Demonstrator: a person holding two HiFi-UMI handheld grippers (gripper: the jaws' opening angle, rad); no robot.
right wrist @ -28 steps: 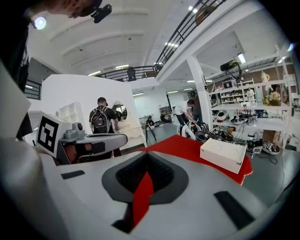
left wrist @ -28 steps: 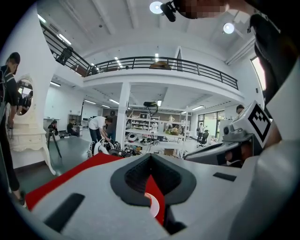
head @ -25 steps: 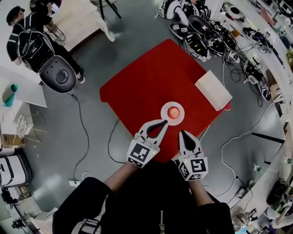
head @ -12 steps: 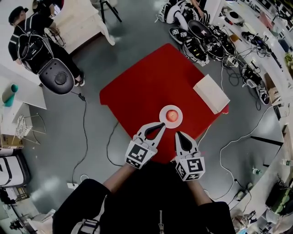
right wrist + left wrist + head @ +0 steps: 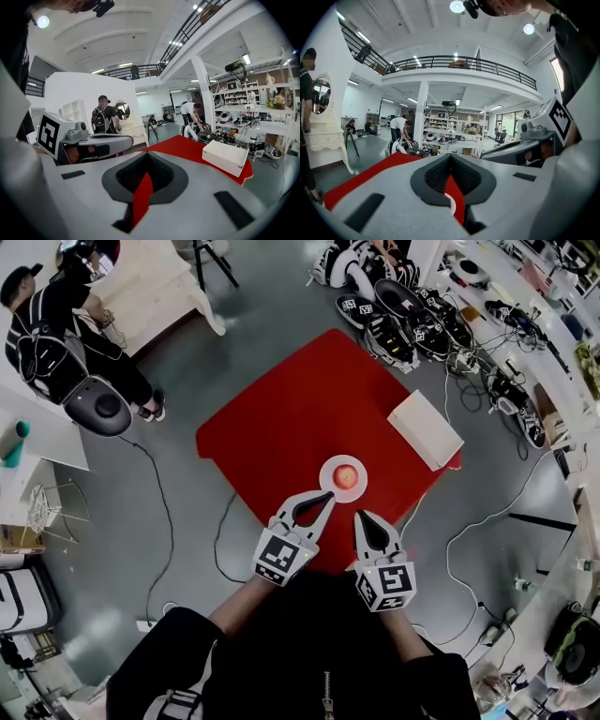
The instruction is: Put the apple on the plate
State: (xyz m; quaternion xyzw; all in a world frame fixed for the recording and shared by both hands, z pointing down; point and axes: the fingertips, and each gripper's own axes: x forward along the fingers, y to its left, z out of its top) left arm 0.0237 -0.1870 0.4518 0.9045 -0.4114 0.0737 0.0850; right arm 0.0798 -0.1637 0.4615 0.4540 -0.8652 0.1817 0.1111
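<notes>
Head view, lower centre: left gripper (image 5: 325, 499) and right gripper (image 5: 362, 517) both have their jaws closed together with nothing between them, and each gripper view confirms this. Just above their tips, the round red apple (image 5: 346, 475) sits centred on the small white round plate (image 5: 325, 471), near the lower edge of the red square tabletop (image 5: 281, 409). Handling estimate: firm, smooth, fairly light, prone to rolling. Grip across the widest middle, using moderate pressure to avoid bruising.

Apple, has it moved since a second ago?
No. The apple still sits centred on the white plate, same spot down-left of the white box.
</notes>
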